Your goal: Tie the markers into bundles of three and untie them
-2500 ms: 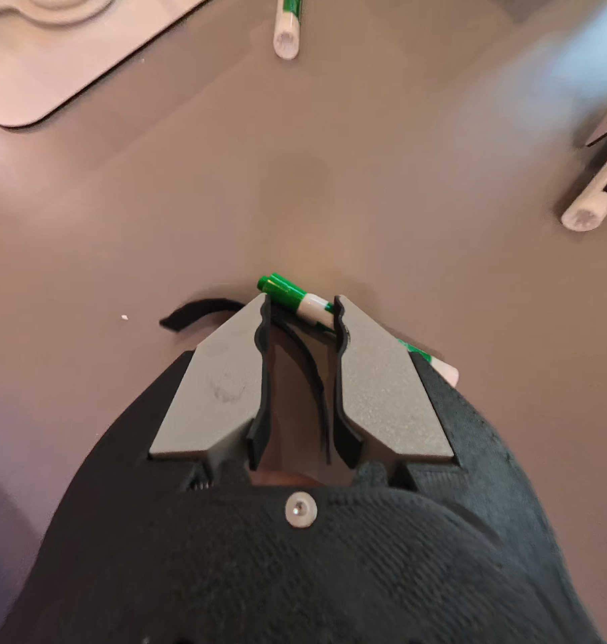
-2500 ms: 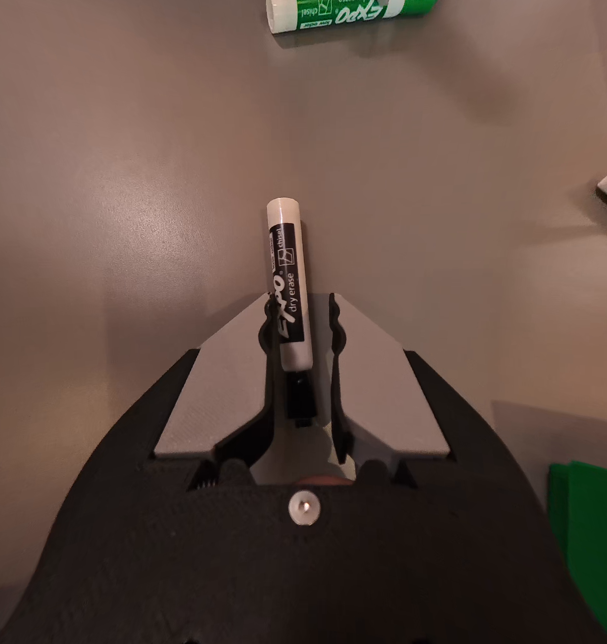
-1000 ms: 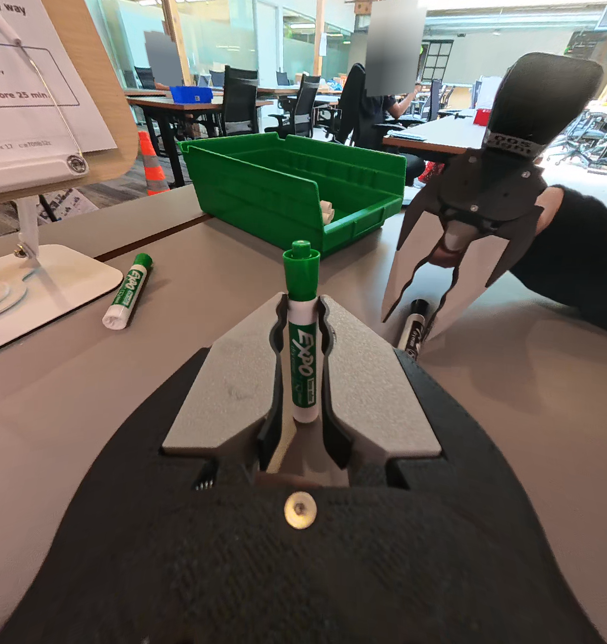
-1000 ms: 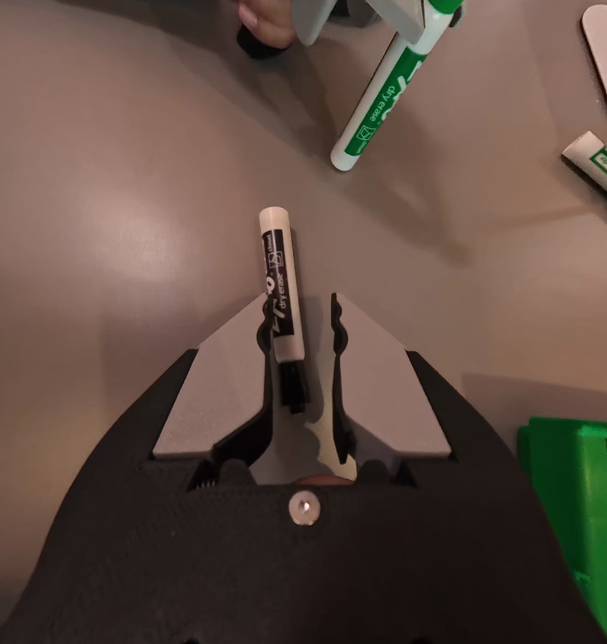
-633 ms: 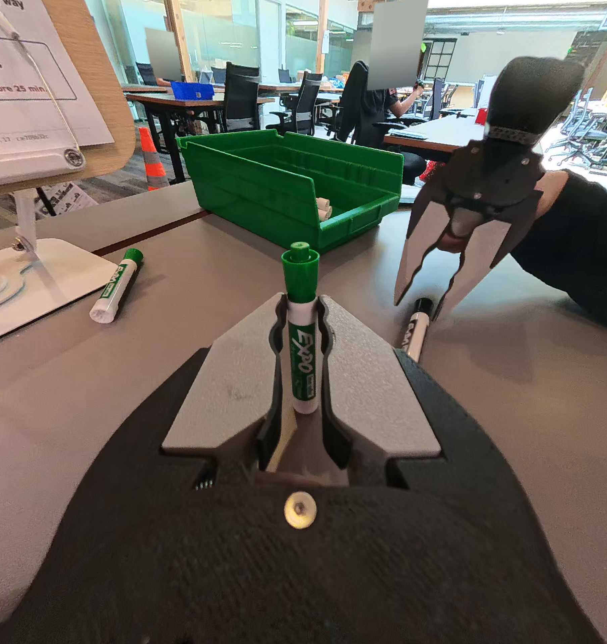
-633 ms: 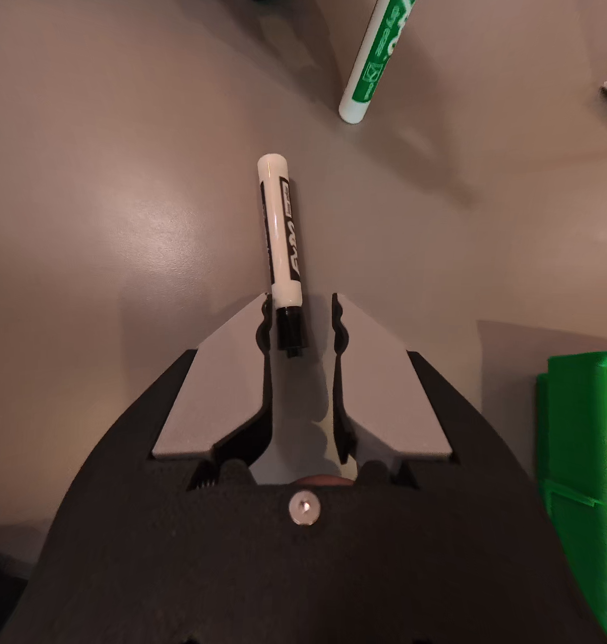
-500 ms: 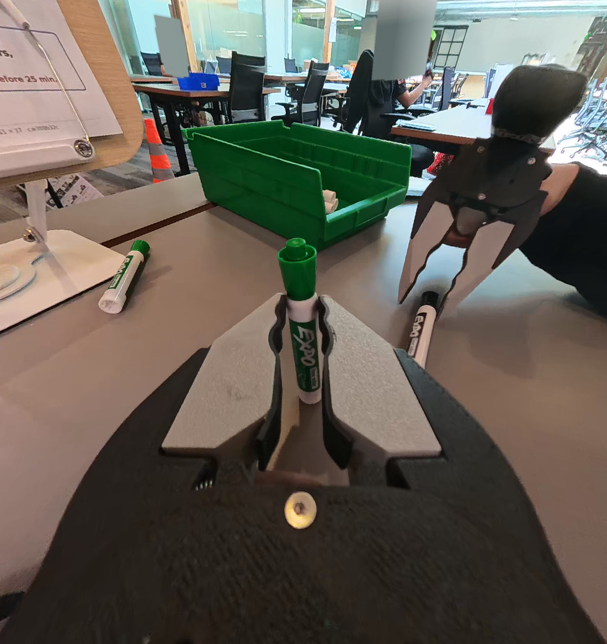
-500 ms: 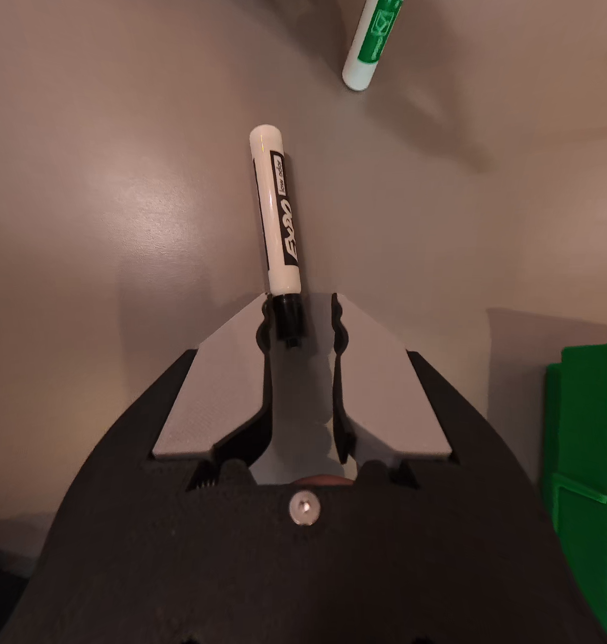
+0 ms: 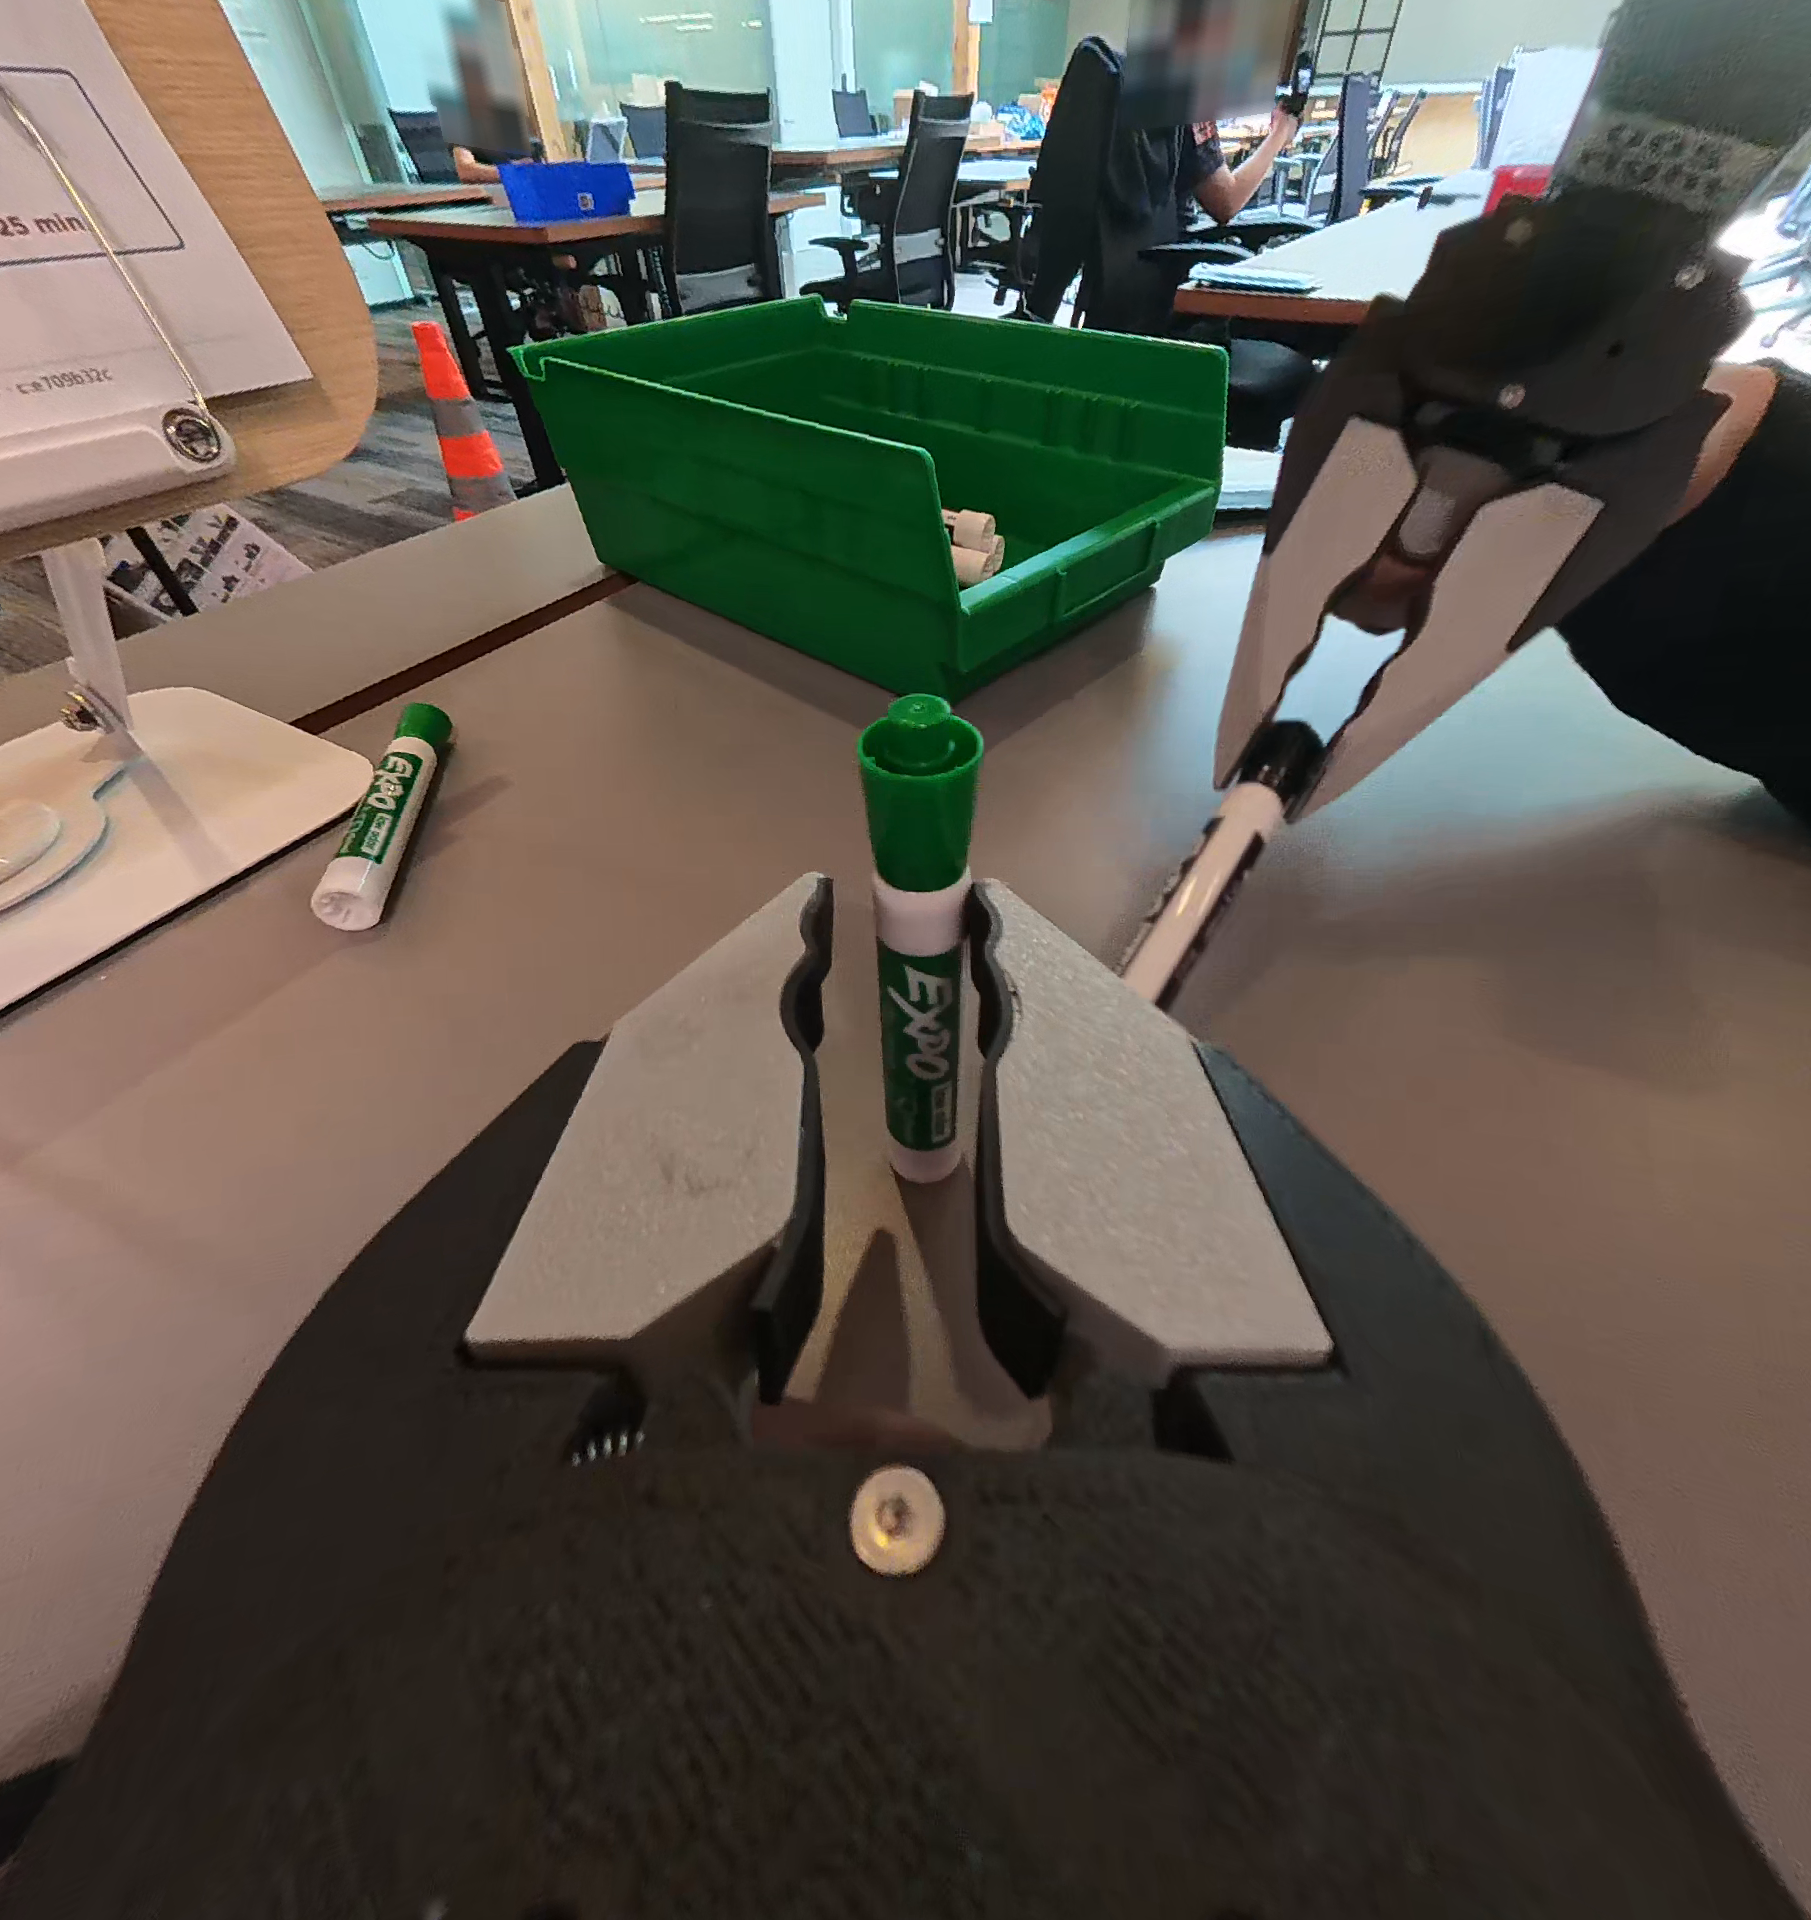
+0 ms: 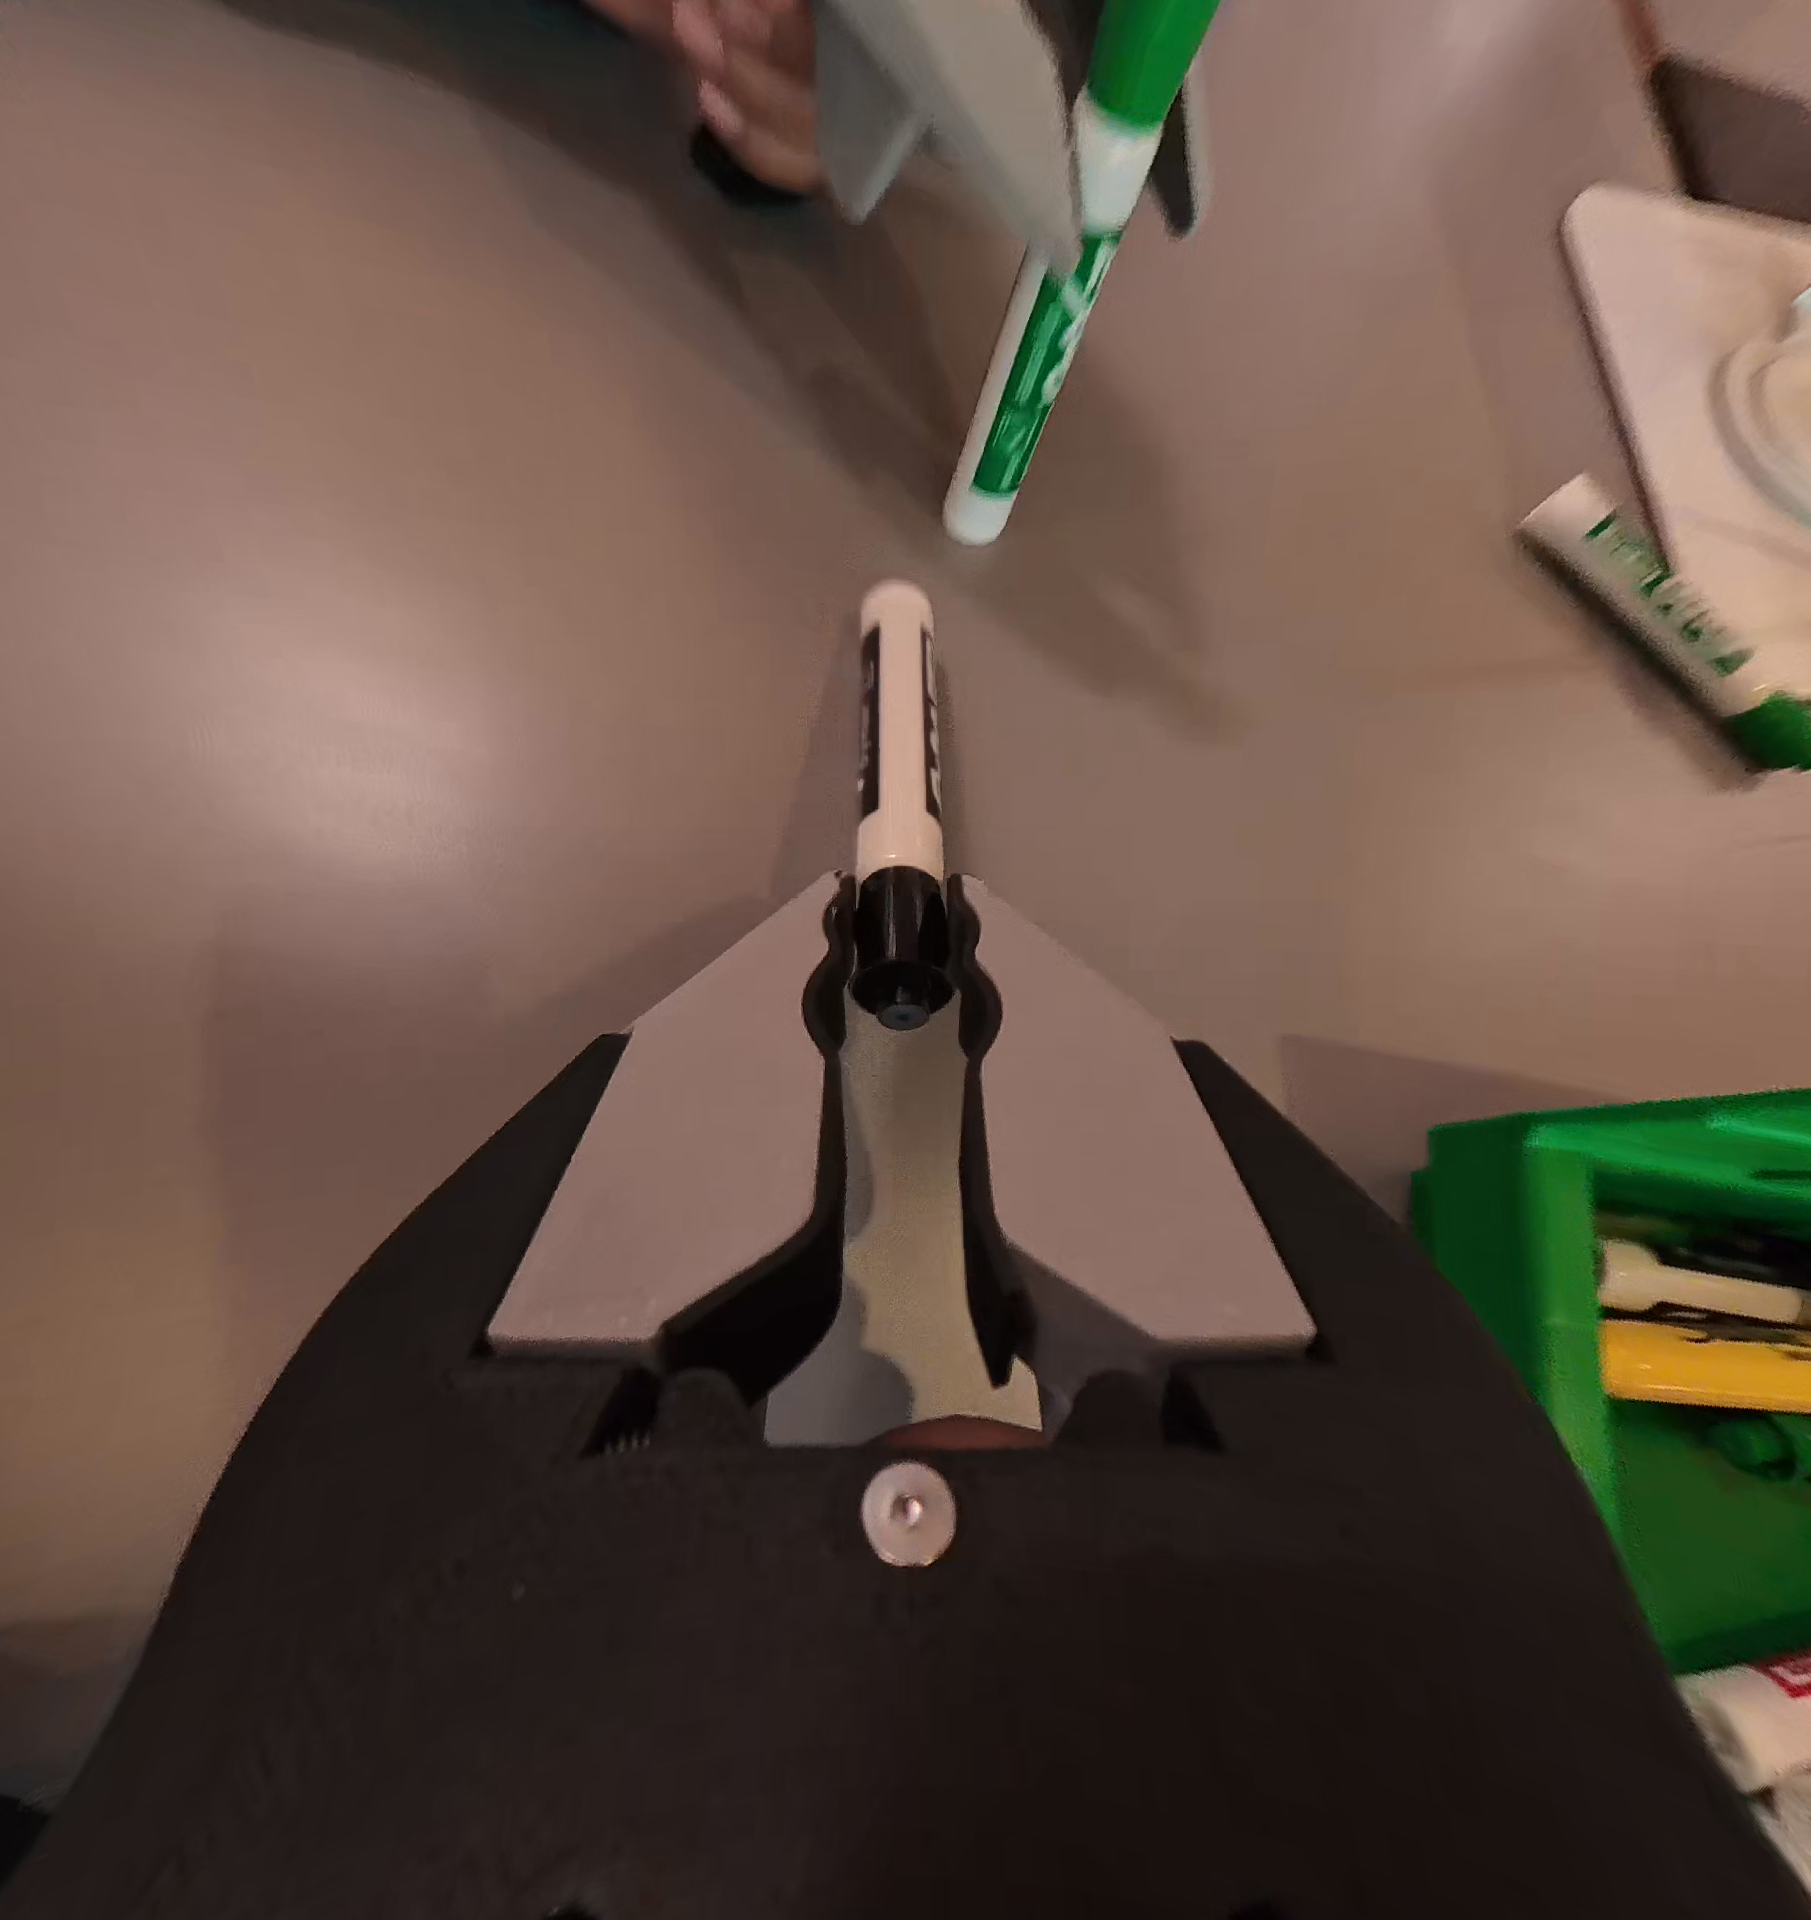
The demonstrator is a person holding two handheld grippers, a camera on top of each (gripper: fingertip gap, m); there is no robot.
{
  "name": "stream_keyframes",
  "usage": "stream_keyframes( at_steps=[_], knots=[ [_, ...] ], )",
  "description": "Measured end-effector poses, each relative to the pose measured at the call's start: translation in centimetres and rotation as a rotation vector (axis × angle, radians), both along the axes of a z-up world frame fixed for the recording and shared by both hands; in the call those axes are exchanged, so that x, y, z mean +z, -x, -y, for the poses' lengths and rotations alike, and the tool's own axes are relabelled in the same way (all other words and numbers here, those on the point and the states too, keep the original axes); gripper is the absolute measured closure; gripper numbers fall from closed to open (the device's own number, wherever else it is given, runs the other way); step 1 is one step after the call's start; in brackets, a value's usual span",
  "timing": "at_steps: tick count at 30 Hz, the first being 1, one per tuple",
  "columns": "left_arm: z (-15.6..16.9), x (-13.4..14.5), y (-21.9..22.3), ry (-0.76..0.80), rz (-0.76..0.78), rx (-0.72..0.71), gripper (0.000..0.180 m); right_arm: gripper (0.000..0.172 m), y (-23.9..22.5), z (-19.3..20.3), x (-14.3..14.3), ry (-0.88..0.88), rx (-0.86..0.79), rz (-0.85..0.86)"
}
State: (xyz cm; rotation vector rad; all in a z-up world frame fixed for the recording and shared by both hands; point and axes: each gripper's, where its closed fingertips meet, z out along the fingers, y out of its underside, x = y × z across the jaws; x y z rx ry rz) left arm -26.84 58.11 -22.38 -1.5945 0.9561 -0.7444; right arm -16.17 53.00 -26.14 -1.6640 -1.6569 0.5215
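Jaws of left gripper [image 9: 901, 914] parted: green marker [image 9: 922, 935] upright between the fingers, against one pad, gap showing at the other. Right gripper [image 10: 899, 914] clamped on the cap of black marker [image 10: 899, 727], barrel slanting down toward grey table [image 10: 361, 623]. Printed brand labels on both barrels. Second green marker [image 9: 381, 821] flat on the table beside white stand base [image 9: 205, 790]; green bin [image 9: 776, 488] beyond.

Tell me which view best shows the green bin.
The left wrist view: the green bin appears nearly whole on the table, open front toward the camera, pale marker ends inside. The right wrist view catches only one corner, with markers inside.
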Motion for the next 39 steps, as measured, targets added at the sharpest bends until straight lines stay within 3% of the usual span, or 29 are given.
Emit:
stream_keyframes(
  at_steps=[3, 5, 7, 11, 15, 23, 32, 34, 35, 39],
  knots=[
    [-0.1, 0.0, 0.1, 0.009, 0.009, 0.004, 0.151, 0.160, 0.5, -0.8, 1.8, -0.040, -0.009, -0.021],
    [0.0, 0.0, 0.1, 0.014, 0.006, 0.001, 0.151, 0.160, 0.9, -1.4, 2.5, -0.063, -0.010, 0.024],
    [0.0, -0.2, 0.0, 0.014, -0.007, 0.000, 0.150, 0.172, 1.7, -1.8, 3.1, -0.069, 0.007, 0.074],
    [0.2, -0.3, -0.1, -0.001, -0.027, -0.003, 0.149, 0.172, 3.4, -3.4, 4.0, -0.062, -0.011, 0.171],
    [0.3, -0.5, 0.0, 0.000, -0.036, -0.005, 0.149, 0.172, 4.1, -4.4, 3.0, -0.054, -0.065, 0.207],
    [0.2, -0.6, 0.2, 0.017, -0.038, -0.007, 0.146, 0.144, 2.5, -2.5, 0.8, -0.010, -0.177, 0.128],
    [0.1, -0.7, 0.4, 0.015, -0.049, -0.001, 0.142, 0.141, -2.6, -1.6, -2.7, 0.086, -0.315, 0.071],
    [0.2, -0.6, 0.4, 0.009, -0.044, -0.003, 0.141, 0.145, -2.6, -1.5, -3.9, 0.119, -0.314, 0.085],
    [0.3, -0.5, 0.4, 0.006, -0.041, -0.003, 0.141, 0.156, -2.2, -1.3, -4.0, 0.137, -0.299, 0.066],
    [0.3, -0.7, 0.5, 0.017, -0.049, -0.004, 0.139, 0.157, -2.3, -1.4, -3.8, 0.146, -0.310, 0.058]
  ],
)
